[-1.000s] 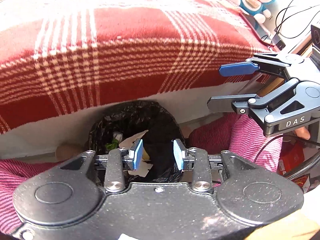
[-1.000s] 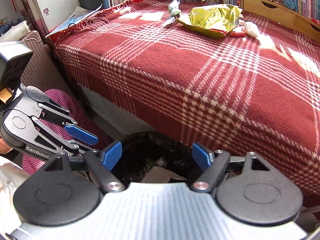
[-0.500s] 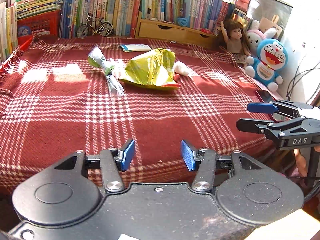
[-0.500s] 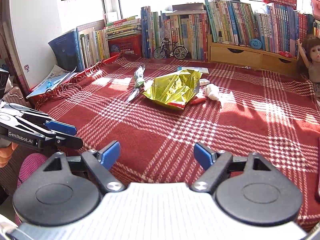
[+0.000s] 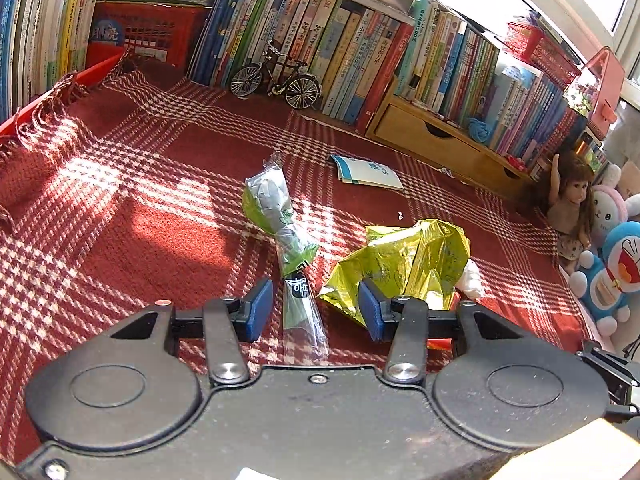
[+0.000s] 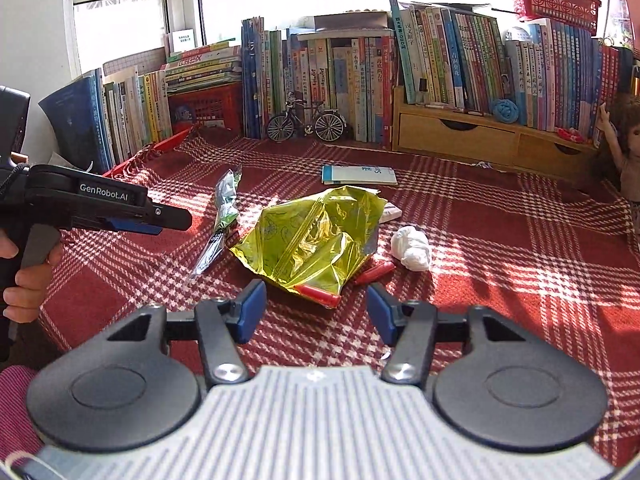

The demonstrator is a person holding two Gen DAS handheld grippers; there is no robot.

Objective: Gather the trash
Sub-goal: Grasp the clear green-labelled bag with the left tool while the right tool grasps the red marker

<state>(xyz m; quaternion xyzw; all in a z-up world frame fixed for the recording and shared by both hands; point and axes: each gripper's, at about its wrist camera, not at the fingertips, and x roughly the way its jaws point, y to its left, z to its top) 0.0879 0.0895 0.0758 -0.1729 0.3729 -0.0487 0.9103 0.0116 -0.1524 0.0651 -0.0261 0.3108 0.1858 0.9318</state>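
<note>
Both grippers, left gripper [image 5: 316, 312] and right gripper [image 6: 316, 312], were spread wide and empty; left should've pinched the green wrapper [image 5: 298, 280] squarely mid-length off the bed [image 5: 120, 208].

Model bicycle [image 5: 276, 76], books [image 5: 352, 48], doll [image 5: 570, 204]

Left gripper [image 6: 158, 220] body: "GenRobot.AI" is printed in white, seen in the right wrist view.
Tall green book spine [image 6: 405, 40] on the shelf: the number "1000" is read among other characters.
Other book spines: the print is too small to be read.
Green wrapper [image 5: 299, 288]: white marks are seen but not legible.
</note>
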